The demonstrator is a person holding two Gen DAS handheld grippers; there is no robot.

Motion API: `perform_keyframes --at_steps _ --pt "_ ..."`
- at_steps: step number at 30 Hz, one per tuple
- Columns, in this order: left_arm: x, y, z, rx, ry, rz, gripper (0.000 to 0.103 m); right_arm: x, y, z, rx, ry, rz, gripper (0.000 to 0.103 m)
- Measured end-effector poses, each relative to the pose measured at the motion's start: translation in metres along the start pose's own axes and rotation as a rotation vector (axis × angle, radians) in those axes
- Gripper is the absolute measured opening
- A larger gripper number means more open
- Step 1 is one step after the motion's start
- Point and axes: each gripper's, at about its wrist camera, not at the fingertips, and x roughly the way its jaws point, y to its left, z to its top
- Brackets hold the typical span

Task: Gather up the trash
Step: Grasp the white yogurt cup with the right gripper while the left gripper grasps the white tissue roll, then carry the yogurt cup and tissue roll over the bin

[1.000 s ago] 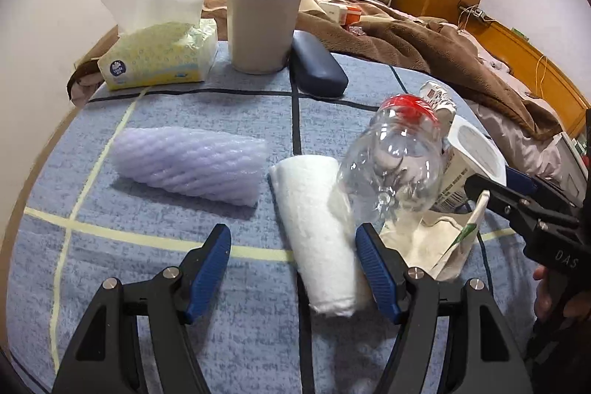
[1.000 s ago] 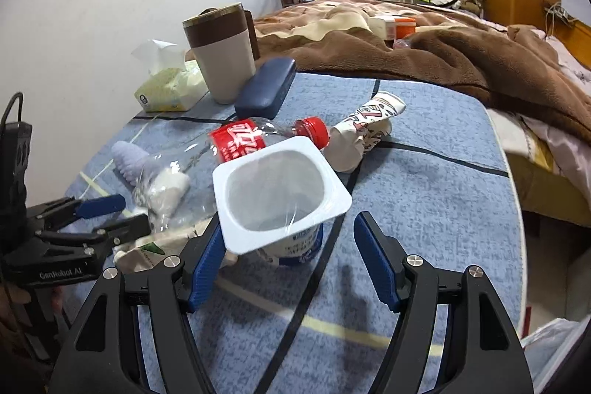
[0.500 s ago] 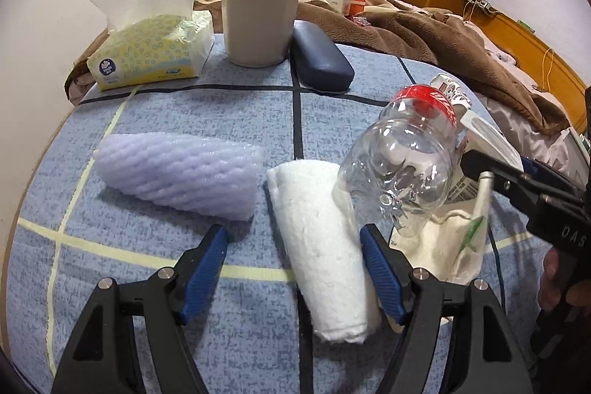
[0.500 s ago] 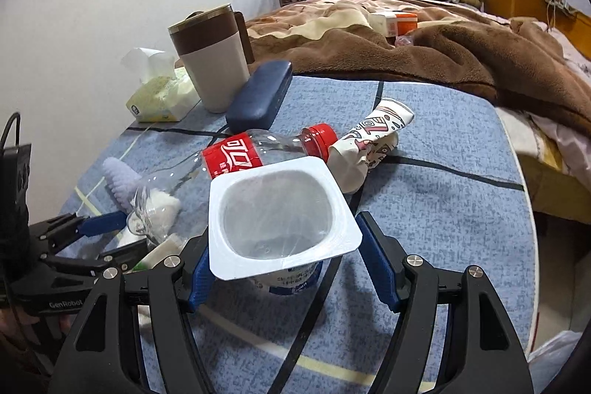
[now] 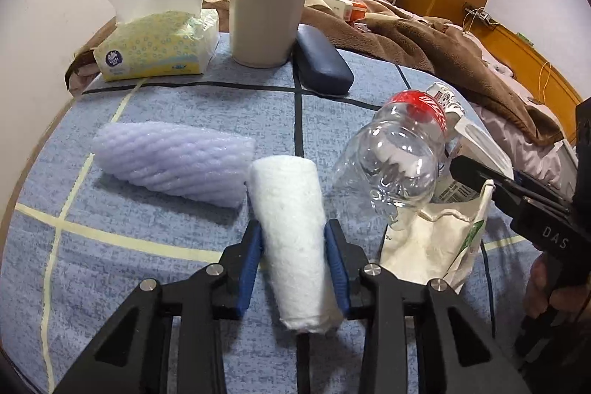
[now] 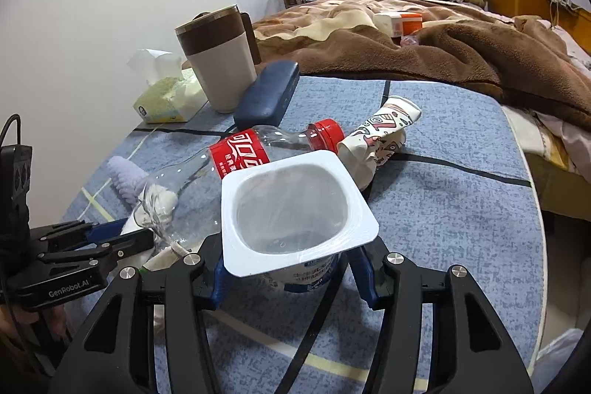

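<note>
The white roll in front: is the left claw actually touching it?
Touching. In the left wrist view both blue pads of the closing left claw press the white roll's sides, with no gap on either side.

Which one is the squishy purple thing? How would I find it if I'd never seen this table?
Start at the tall brown-and-beige cup at the far side of the blue table, with the tissue pack on its left. Come nearer from the tissues: the purple foam sleeve lies on its side, just left of the white roll. It alone is lilac with a bumpy net pattern.
</note>
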Motion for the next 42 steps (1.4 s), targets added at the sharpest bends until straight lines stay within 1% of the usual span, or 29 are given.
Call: perform_keyframes --at_steps 3,8,19,28,34,42 --pt "-0.004 -0.004 -0.002 0.015 -0.016 0.011 0.034 -0.005 0.001 -0.001 -0.003 -0.014 -0.004 0.055" --pt "-0.011 -0.004 -0.004 0.005 -0.028 0.000 0.033 -0.016 0.001 -0.004 0.004 -0.031 -0.009 0.055" --pt "-0.045 -0.015 -0.015 0.007 -0.086 -0.020 0.033 -0.049 0.000 -0.011 0.040 -0.082 -0.016 0.055" --pt "-0.084 -0.040 -0.027 0.053 -0.153 -0.045 0.033 -0.084 0.000 -0.021 0.062 -0.137 -0.028 0.055" --pt "-0.107 -0.060 -0.036 0.087 -0.190 -0.083 0.033 -0.112 -0.003 -0.033 0.073 -0.181 -0.050 0.055" --pt "-0.126 -0.093 -0.047 0.146 -0.216 -0.142 0.033 -0.145 -0.014 -0.049 0.096 -0.223 -0.092 0.055"
